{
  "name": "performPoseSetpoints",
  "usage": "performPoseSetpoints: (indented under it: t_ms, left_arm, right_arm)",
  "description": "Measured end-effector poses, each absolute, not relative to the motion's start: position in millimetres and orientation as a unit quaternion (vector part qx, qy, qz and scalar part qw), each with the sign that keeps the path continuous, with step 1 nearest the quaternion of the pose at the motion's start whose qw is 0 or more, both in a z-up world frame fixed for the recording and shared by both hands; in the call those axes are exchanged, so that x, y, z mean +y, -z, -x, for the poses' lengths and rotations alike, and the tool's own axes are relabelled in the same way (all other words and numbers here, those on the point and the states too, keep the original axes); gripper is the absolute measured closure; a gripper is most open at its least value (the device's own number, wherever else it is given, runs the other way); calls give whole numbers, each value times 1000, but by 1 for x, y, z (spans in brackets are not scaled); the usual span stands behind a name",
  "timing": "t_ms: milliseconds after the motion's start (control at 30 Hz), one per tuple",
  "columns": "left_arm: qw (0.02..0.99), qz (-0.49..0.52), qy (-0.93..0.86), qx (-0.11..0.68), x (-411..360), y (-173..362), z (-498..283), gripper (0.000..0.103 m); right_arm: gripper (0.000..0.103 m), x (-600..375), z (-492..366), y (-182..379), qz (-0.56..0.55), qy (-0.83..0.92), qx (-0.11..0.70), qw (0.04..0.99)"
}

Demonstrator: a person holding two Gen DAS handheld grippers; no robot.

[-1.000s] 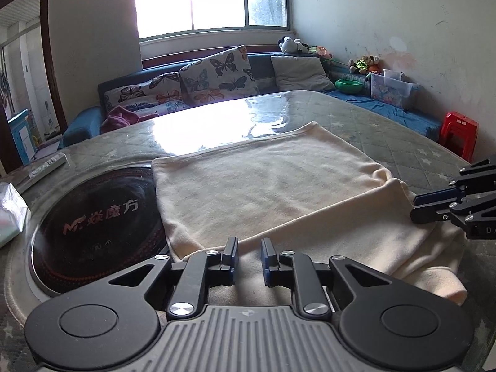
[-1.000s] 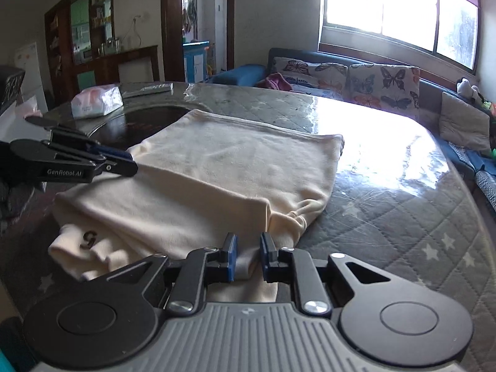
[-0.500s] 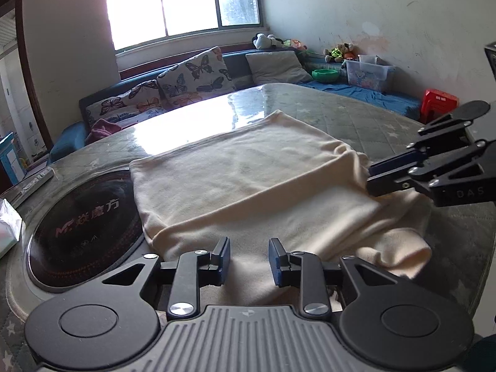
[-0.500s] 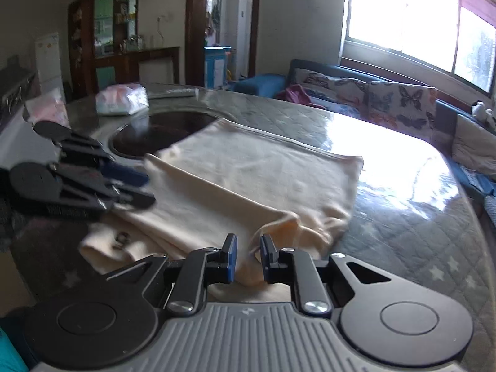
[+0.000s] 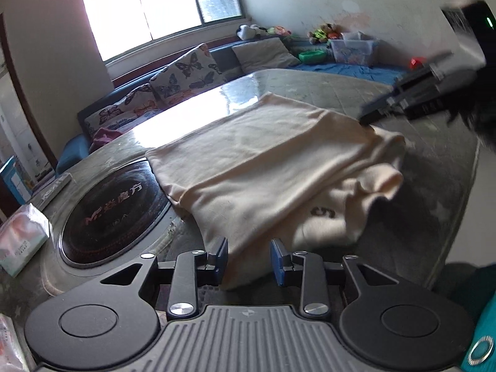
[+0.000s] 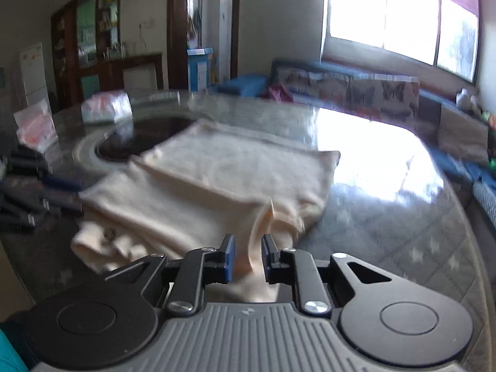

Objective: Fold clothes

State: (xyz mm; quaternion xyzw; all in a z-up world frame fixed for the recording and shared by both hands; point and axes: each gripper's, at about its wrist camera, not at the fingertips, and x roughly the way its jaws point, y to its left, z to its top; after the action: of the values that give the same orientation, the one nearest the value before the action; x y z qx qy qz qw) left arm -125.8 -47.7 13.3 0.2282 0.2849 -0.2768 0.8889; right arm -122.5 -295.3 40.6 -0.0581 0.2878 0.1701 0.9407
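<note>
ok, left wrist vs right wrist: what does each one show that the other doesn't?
Only the left wrist view: a red stool, a clear storage bin, soft toys on the sill and the dark mark on the garment, sharp.

Only the right wrist view: a doorway, a dark wooden cabinet and a white fridge.

Both: the cream garment folded on the glass-topped table, the black round cooktop, the butterfly cushions and the tissue pack.

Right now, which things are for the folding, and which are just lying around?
For the folding:
- cream garment
- left tool, just opened, cloth loose between its pads
- right tool, pinching a cloth fold

Just lying around:
- tissue packs
- black round cooktop
- remote
- butterfly cushions
</note>
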Motion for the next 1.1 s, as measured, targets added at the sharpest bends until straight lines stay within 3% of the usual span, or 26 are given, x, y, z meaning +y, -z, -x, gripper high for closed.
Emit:
performPoseSetpoints:
  t_ms: [400,467,567,633,700,867,1100]
  left_arm:
    - [859,-300,342,236,-72,2,147,70]
    - [856,-303,351,228,-76,4,147,70]
    - [853,-308,360,219,-80,6,144,70]
    - [853,-306,364,214,-81,6,142,77]
    - [855,-296,368,213,-80,3,139,92]
    - [873,-252,360,213,-76,-16,122,94]
    - [885,-191,360,226,-77,-35,87,94]
  right_arm:
    - [86,-296,101,-20,5,-197,352,915]
    - [79,-297,106,-24,17,-202,350,915]
    - [77,-292,116,-31,63,-211,342,913]
    - [73,-290,120,-33,81,-220,342,910]
    - [66,-287,129,-36,117,-236,338,903]
    - [43,-276,150,-39,195,-272,320,886]
    - [37,-260,153,-25,242,-286,293,880]
